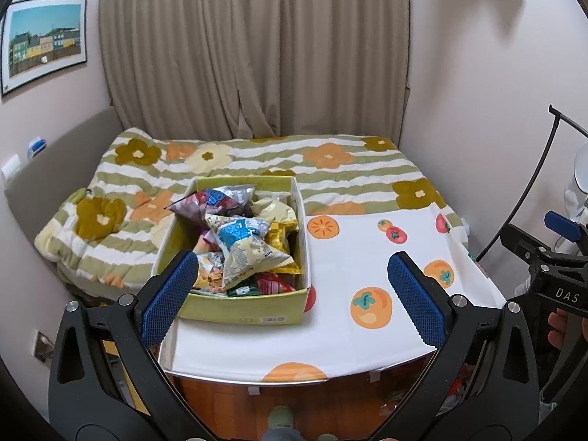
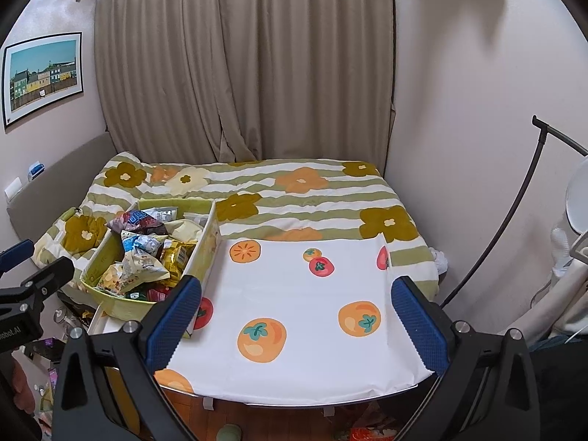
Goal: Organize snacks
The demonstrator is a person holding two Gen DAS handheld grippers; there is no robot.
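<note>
1. Two grippers hang above the near edge of the table (image 2: 294,367), both empty, with their blue fingers wide apart: the left gripper (image 1: 294,294) and the right gripper (image 2: 294,319).
2. The snacks lie piled in a green box (image 1: 242,312) on the left part of the table, on a white cloth with printed fruits (image 2: 312,294). On top is a blue and white packet (image 1: 246,246); beside it is a yellow packet (image 1: 281,239).
3. The box has its long axis going away from me, toward the bed (image 1: 330,169).
4. The box lies straight ahead of the left gripper's left finger (image 1: 169,301), so I judge the left hand is nearer. From the right gripper it lies well to the left.
5. The right half of the cloth is bare and could receive sorted packets.
</note>
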